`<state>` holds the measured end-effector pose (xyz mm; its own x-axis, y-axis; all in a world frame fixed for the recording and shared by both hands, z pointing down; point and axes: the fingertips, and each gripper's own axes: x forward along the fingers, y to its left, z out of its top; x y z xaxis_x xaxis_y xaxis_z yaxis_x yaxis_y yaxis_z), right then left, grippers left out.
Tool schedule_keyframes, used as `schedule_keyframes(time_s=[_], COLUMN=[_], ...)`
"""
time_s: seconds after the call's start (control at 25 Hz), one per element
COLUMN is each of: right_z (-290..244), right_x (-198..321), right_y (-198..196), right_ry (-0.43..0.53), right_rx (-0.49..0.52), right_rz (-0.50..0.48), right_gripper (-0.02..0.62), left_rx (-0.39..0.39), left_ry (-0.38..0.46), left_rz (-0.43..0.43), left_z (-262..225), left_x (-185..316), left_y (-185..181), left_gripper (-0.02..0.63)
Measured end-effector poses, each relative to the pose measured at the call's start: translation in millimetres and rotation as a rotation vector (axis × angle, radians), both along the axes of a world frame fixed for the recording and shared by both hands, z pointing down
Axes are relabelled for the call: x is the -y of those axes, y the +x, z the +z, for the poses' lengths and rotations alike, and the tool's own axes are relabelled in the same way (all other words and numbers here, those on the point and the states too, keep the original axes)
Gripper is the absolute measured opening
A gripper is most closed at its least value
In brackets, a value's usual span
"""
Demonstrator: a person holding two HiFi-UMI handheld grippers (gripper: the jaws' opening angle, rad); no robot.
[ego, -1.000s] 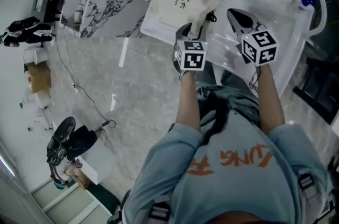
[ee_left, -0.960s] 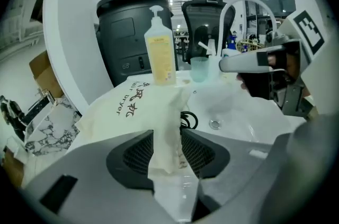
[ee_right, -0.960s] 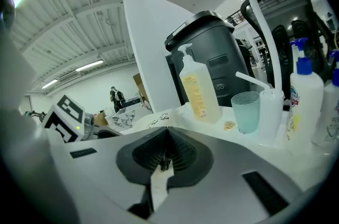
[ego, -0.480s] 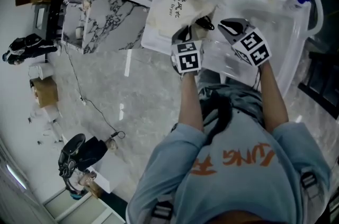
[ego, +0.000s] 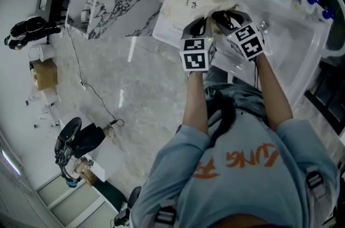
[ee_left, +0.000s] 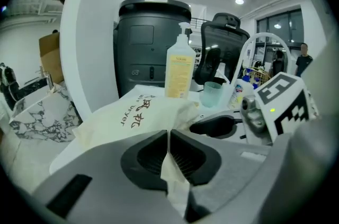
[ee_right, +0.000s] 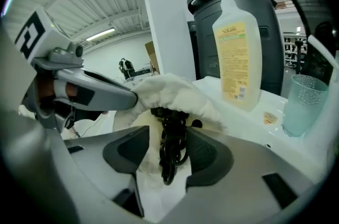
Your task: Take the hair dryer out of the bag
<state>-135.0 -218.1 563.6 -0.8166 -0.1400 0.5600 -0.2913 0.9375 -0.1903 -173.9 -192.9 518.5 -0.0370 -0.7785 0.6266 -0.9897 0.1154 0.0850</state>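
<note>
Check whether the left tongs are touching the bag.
Touching. The left gripper view shows the left tongs shut on a fold of the bag, with the cream cloth pinched between them.

My left gripper [ee_left: 168, 135] is clamped on bag cloth [ee_left: 175, 186]. My right gripper [ee_right: 168, 133], just beside it, is opening its jaws, with the black cord [ee_right: 169, 159] between them. Both forearms reach forward.
</note>
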Motion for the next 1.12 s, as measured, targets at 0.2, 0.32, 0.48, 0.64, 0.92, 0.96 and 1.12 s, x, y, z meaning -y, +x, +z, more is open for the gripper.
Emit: schedule_keyframes(time_s=[0.2,0.32,0.48,0.64,0.92,0.96,1.12], right_z=[19,34,46,65,77,79,82], right_x=[10,9,13,16,19,19,24], right_y=[-23,-31,-38,-38,-43,-43,-44], right_ry=[0.003,0.009,0.031,0.025,-0.003,-0.006,-0.013], right_rx=[-0.071,-0.118,-0.176,-0.258,-0.305,-0.314,-0.36], right_rz=[-0.018,-0.052,-0.026,0.022,0.034,0.03,0.014], right_gripper=[0.267,0.29,0.318,0.319,0.322,0.321,0.319], left_rx=[-0.042,-0.068,-0.079,-0.098,-0.125,-0.128,-0.165], left_ry=[0.018,0.031,0.038,0.033,0.031,0.03,0.023], left_rz=[0.028,0.038,0.063,0.09,0.18,0.203,0.334], left_z=[-3,-5,-2,2,8,10,10], left_x=[1,4,7,8,6,5,-1], left_y=[-9,-10,-12,-15,-13,-12,-6], left_gripper=[0.019,0.018,0.019,0.02,0.02,0.02,0.036])
